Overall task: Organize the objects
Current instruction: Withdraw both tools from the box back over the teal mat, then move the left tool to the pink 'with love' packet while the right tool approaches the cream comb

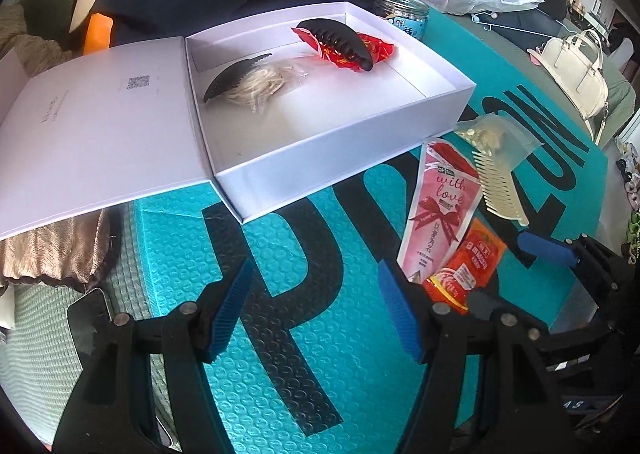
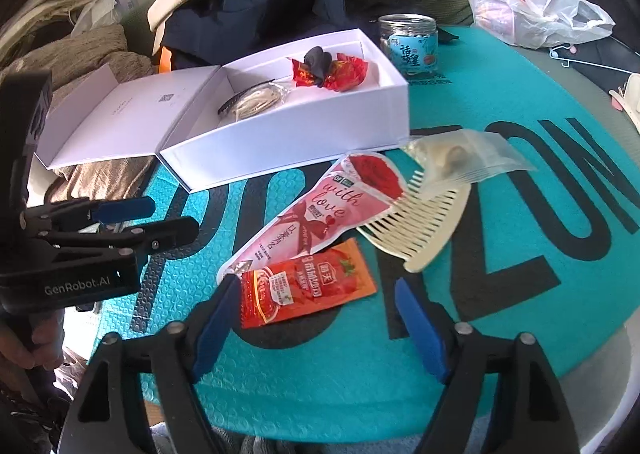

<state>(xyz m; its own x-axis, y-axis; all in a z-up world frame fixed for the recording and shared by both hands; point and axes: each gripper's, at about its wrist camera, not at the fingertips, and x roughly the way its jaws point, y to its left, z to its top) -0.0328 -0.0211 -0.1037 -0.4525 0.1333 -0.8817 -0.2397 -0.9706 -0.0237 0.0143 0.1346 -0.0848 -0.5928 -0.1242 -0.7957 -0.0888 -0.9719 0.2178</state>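
At the bottom of the right wrist view, the right gripper (image 2: pixel 316 330) stands spread and empty above an orange-red sauce packet (image 2: pixel 306 280). The left gripper (image 1: pixel 316 314), also spread, holds nothing. Mid-frame lie a pink sachet (image 2: pixel 320 210) and cream comb (image 2: pixel 420 226); upper left, the open white box (image 2: pixel 296 122).
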